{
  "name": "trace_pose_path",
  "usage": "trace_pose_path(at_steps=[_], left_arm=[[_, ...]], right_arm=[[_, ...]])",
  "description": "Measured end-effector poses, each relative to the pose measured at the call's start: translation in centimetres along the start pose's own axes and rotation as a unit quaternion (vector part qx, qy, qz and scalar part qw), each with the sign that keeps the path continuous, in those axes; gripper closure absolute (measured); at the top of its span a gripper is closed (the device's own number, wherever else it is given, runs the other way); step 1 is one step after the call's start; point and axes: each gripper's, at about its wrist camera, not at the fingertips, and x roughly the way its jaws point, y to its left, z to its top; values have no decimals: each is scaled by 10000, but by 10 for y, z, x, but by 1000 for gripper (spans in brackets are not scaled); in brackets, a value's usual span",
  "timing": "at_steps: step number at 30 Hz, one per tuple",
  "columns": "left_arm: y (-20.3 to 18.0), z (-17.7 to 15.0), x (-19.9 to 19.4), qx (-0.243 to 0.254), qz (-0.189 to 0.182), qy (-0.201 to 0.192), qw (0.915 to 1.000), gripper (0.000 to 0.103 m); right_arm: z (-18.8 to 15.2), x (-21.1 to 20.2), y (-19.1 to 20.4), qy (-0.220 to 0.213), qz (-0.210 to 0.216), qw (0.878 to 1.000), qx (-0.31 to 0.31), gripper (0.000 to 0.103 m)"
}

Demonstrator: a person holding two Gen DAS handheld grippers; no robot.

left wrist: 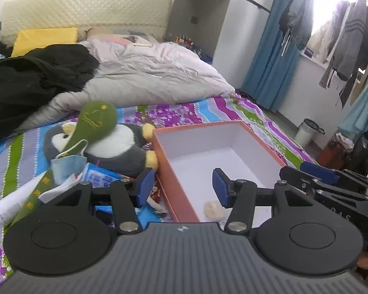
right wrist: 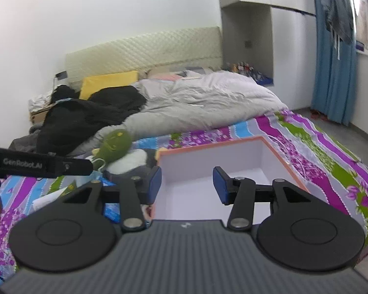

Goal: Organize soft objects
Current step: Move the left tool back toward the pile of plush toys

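Soft toys beside an open box on a bed, with both tongs held wide and empty

The left gripper (left wrist: 182,186) is held over the near edge of the orange box (left wrist: 170,171), with its blue pads apart and nothing between them. The right gripper (right wrist: 187,185) is held over the same box, and it too is spread wide with nothing held. A small pale round thing (left wrist: 213,209) is seen on the white floor inside the box. Just left of the box, a grey and white penguin toy (left wrist: 115,147) is laid on the striped bedsheet (left wrist: 208,110). A green soft toy (left wrist: 95,122) is laid on top of the penguin. A blue face mask (left wrist: 67,166) is seen touching the green toy, near a blue packet (left wrist: 98,177)
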Motion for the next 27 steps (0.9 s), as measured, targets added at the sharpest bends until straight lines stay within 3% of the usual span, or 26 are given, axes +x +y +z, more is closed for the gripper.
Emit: trace_pose_path(at_steps=[6, 11, 27], left_arm=[[19, -15, -25, -105, -1, -81, 9999, 43], [32, -28, -35, -51, 234, -119, 9996, 39], [91, -86, -47, -445, 717, 284, 9960, 37]], right_arm=[[-9, -4, 26, -8, 206, 9997, -119, 54], [-23, 2, 52, 111, 398, 9990, -152, 54], [-80, 13, 103, 633, 662, 9958, 29, 54]])
